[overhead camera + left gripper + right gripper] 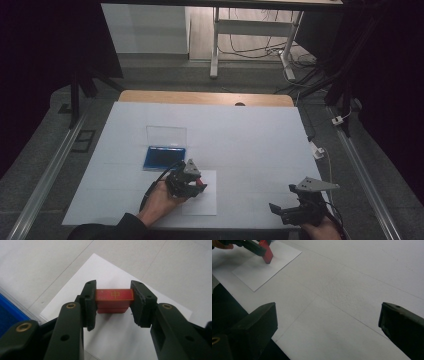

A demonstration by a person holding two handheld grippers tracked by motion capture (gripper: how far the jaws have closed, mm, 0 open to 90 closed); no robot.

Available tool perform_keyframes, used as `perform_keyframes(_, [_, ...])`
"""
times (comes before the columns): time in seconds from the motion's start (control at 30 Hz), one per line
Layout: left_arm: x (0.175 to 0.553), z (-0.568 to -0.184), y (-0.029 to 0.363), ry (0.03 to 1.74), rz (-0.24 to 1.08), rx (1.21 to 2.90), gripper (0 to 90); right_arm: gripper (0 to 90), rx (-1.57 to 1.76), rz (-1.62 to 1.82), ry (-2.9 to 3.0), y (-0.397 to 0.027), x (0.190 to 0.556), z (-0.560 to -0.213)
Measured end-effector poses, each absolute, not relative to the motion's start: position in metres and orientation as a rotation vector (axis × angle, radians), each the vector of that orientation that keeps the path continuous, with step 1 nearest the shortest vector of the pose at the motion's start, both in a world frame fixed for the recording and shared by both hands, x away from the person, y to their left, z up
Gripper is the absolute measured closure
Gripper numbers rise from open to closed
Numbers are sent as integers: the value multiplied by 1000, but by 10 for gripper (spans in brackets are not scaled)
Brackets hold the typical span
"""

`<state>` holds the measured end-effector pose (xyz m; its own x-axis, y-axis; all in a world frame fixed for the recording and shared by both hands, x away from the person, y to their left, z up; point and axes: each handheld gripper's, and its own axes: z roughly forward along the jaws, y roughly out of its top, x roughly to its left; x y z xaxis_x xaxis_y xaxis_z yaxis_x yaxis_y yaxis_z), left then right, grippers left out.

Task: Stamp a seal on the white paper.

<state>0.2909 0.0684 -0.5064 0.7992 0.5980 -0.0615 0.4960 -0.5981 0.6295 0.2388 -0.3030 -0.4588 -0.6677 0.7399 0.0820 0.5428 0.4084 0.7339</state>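
Observation:
A small red block [113, 298] with a gold character on its top face sits clamped between the pads of my left gripper [113, 302], just above a white sheet of paper [112, 335]. In the high view the left gripper [196, 187] is near the table's front, left of centre, and the red block [202, 183] shows at its tip over the paper [202, 202]. My right gripper [283, 199] rests at the front right. Its jaws stand wide apart over bare table in the right gripper view [327, 322], which shows the red block [267, 254] at the far upper left.
A blue shallow case [163, 157] with a clear lid raised behind it lies just beyond the left gripper, and its blue edge [7, 315] shows in the left gripper view. The white table cover [240, 135] ends at a wooden edge [205, 97] at the back.

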Motion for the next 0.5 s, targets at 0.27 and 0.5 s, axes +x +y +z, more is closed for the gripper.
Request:
perform_keyframes(0.27, [291,-505,69,770,211,2350,585,23,1130,1116,2405,-304,239,-459])
perform_keyframes(0.5, [292,-505,70,765,203,2348,584,23,1131,1119,2405,-304,239,-459])
